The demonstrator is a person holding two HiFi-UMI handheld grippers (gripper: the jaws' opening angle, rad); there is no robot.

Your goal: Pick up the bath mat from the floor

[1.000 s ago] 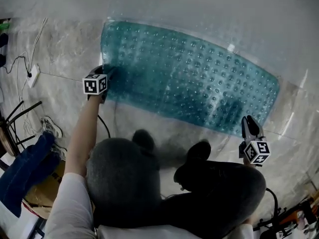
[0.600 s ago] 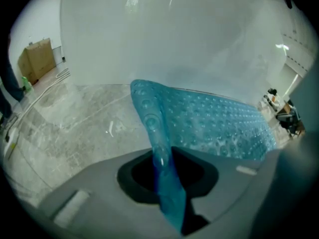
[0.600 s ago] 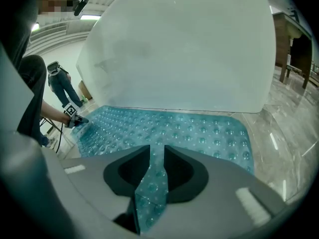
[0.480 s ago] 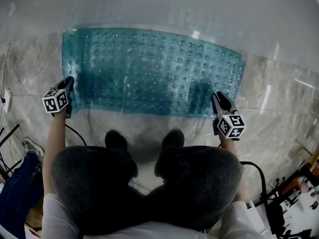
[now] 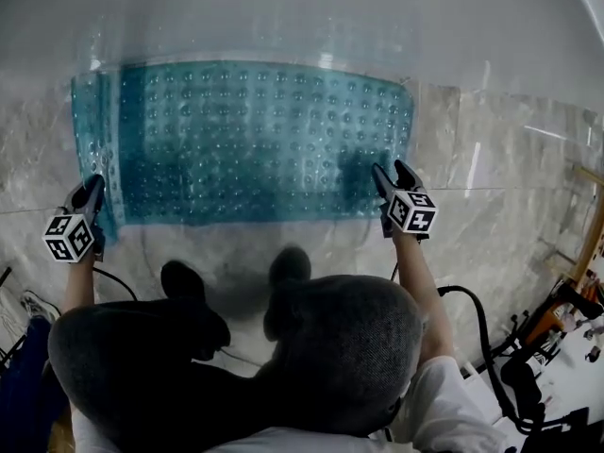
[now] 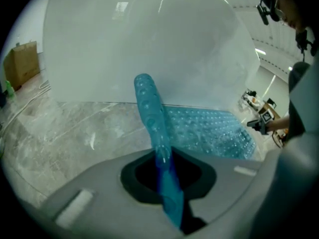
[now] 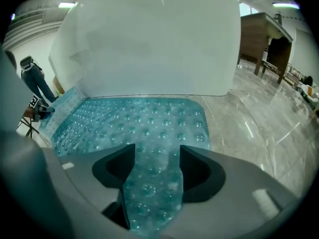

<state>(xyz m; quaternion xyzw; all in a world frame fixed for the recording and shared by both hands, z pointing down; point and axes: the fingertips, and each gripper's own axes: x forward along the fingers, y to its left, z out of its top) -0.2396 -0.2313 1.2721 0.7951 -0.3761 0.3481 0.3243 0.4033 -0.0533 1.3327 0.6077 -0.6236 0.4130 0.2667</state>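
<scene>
The teal, bubble-textured bath mat (image 5: 245, 140) lies on the marble floor against a white wall. My left gripper (image 5: 94, 189) is at its near left corner. Its jaws have just been closing and now pinch the mat's edge (image 6: 149, 108), which stands up folded out of my left gripper (image 6: 162, 163). My right gripper (image 5: 392, 173) is at the mat's near right corner. Its jaws have just been opening and stand apart, with the mat (image 7: 139, 123) lying between my right gripper (image 7: 157, 163) fingers.
A white wall (image 5: 283, 17) runs along the mat's far side. The person's knees and dark shoes (image 5: 288, 264) are just short of the mat. A black cable (image 5: 477, 333) trails at the right, near orange-legged gear (image 5: 566, 310). A cardboard box (image 6: 22, 61) stands far left.
The mat's left edge has come up off the floor, curled in the left gripper. The right gripper has moved forward onto the mat's near right corner and its jaws have spread.
</scene>
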